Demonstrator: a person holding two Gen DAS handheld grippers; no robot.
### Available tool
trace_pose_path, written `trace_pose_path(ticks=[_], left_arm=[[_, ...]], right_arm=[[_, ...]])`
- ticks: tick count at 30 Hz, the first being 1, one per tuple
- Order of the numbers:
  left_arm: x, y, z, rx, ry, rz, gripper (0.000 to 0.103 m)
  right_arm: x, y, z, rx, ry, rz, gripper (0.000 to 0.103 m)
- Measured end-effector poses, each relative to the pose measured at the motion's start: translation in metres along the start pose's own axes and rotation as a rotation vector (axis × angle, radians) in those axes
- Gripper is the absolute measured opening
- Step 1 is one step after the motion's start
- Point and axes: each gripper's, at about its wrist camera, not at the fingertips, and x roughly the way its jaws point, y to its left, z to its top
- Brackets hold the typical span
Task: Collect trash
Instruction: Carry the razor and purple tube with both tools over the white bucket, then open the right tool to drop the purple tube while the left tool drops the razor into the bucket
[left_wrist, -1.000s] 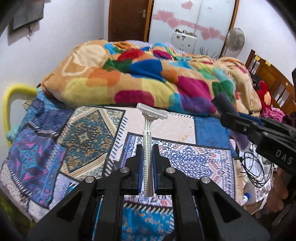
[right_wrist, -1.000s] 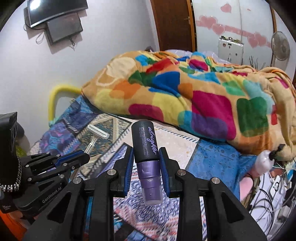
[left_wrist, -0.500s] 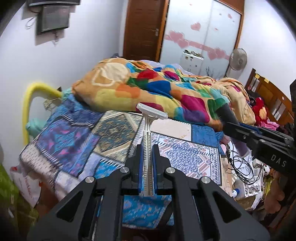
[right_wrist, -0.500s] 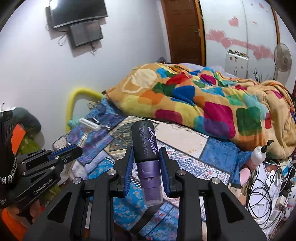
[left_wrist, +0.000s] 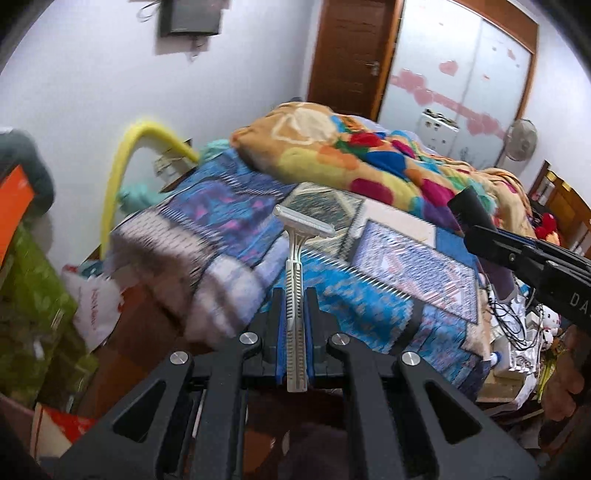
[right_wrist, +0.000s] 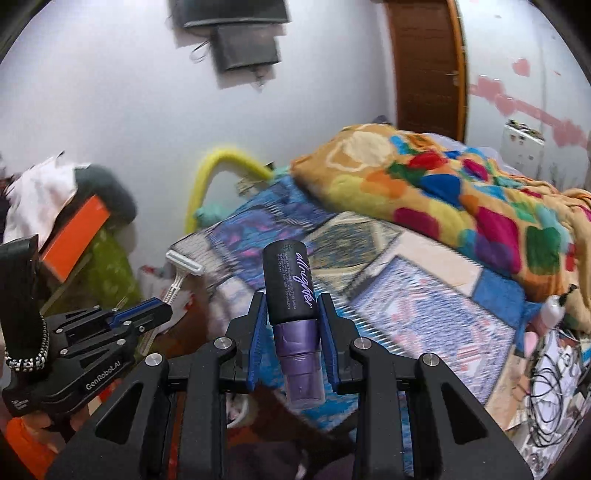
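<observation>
Left gripper (left_wrist: 295, 317) clamps a razor (left_wrist: 297, 280) — right gripper (right_wrist: 291, 317) clamps a purple bottle (right_wrist: 293, 314).

— What covers the bed?
— A patchwork bedspread in blue and purple prints (left_wrist: 236, 218), with a rumpled fleece blanket of bright coloured patches (right_wrist: 454, 192) heaped along the far side.
— And by the wall?
— A yellow curved tube (left_wrist: 122, 166), below a dark wall-mounted screen (right_wrist: 243, 40). A brown wooden door (left_wrist: 351, 55) stands beyond.
</observation>
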Motion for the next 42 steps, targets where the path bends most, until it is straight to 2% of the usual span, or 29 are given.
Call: trace_pose_path(ticks=[11,16,29,36,42], left_arm=[[-0.021,0.104,-0.060,-0.168,0.046,0.132,0.008],[-0.011,0.140,-0.087,-0.221,0.115,0.178,0.008],[0.054,0.183,-0.152,-0.367,0.319,0.172,0.008],[0.082,0.194,-0.171,-0.415,0.390,0.176,0.008],[0.097,0.199,-0.170,-0.422,0.419,0.175,0.008]], right_arm=[[0.055,0.094,-0.025,-0.119,0.145,0.154,0.025],[0.087,0.130,-0.037,-0.178,0.229,0.191,0.025],[0.190,0.180,-0.079,-0.266,0.505,0.222,0.025],[0.229,0.195,-0.097,-0.278,0.640,0.267,0.026],[0.242,0.200,-0.098,-0.308,0.643,0.216,0.029]])
